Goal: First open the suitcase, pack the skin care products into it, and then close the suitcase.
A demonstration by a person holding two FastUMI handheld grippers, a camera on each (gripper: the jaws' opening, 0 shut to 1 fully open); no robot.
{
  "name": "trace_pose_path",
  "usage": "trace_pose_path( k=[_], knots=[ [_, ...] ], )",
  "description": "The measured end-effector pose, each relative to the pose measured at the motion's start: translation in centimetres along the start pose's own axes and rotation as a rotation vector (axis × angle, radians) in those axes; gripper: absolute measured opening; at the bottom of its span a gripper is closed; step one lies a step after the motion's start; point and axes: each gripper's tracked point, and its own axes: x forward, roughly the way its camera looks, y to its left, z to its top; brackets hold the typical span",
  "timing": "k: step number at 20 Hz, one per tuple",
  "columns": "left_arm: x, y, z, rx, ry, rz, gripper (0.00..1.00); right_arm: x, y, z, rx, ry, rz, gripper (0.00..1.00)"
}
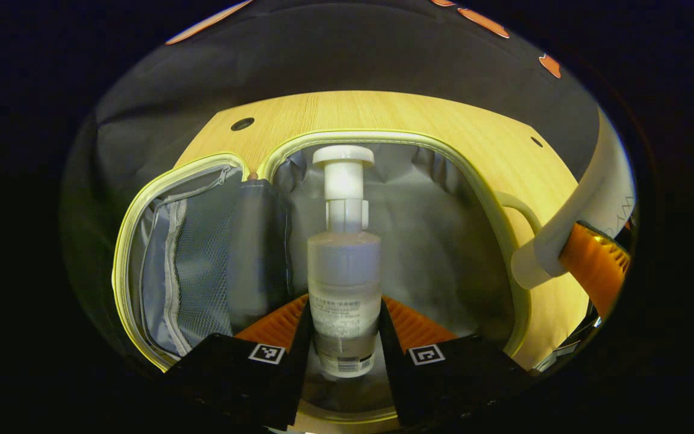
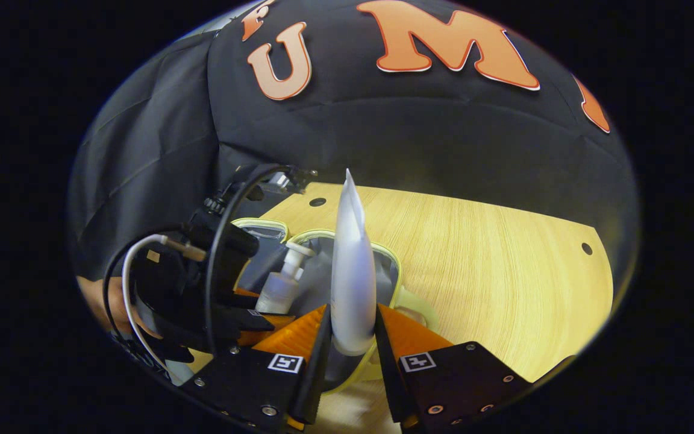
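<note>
The suitcase (image 1: 506,241) lies open on the tabletop (image 1: 383,111). Left gripper (image 1: 344,337) fingers clamp a pump bottle (image 1: 344,283) over its grey lining. Right gripper (image 2: 352,337) fingers grip a white tube (image 2: 352,283).

Suitcase (image 1: 142,229) open flat on table, pale yellow-green rim, grey lining, mesh zip pocket in lid half on my left. Pump bottle (image 1: 344,271), frosted, white pump head, upright between my left jaws, over main compartment. White tube (image 2: 352,271), crimped end up, upright between my right jaws, above suitcase rim.
</note>
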Motion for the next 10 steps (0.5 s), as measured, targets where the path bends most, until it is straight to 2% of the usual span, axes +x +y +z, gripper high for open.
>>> trace_pose_path(
  k=[7, 8, 10],
  knots=[
    [0.9, 0.1, 0.4, -0.044, 0.004, 0.025, 0.63, 1.3, 0.2, -0.5, 0.054, 0.046, 0.035, 0.45],
    [0.4, -0.1, 0.6, -0.056, -0.016, 0.015, 0.58, 1.6, 0.1, -0.6, 0.06, 0.055, 0.039, 0.45],
    [-1.1, -0.1, 1.6, -0.077, -0.077, 0.002, 0.67, 1.8, 0.4, -0.8, 0.073, 0.071, 0.051, 0.45]
  ],
)
